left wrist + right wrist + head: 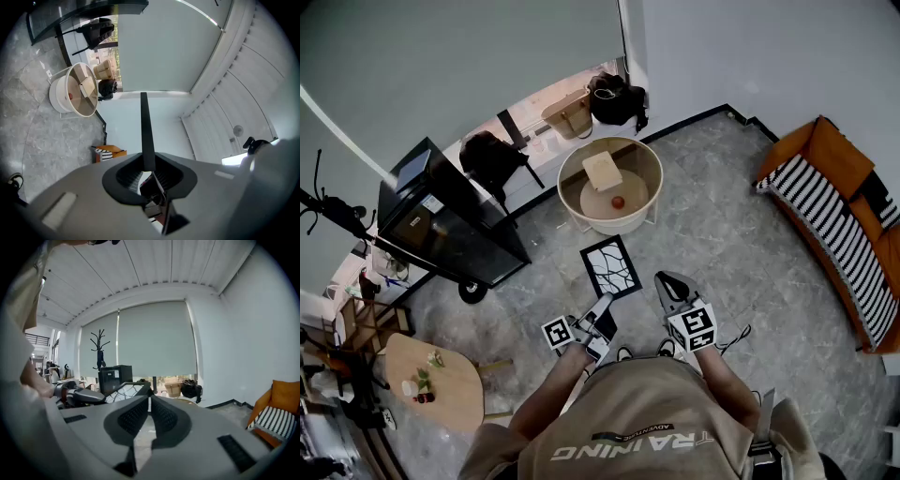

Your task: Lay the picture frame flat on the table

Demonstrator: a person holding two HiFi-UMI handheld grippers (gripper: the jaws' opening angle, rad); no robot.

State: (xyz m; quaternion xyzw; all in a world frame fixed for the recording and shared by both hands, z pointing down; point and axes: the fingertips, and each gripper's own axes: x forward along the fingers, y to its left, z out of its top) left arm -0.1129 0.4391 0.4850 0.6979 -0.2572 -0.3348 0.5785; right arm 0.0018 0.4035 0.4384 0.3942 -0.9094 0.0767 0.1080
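Observation:
A black picture frame (610,266) with a white cracked pattern hangs in the air in front of me, short of the round white table (572,200). My left gripper (602,308) is shut on the frame's near edge. In the left gripper view the frame (144,131) runs edge-on as a thin black bar out of the jaws of that left gripper (149,169). My right gripper (669,282) floats just right of the frame, shut and holding nothing. The right gripper view shows the right gripper (150,401) with its tips together, and the frame (124,391) to its left.
On the round table lie a beige box (602,171) and a small red ball (618,202). A black cabinet on wheels (441,220) stands at the left, an orange sofa with a striped cushion (834,202) at the right. A low wooden table (441,382) sits near left; bags (615,97) lean by the window.

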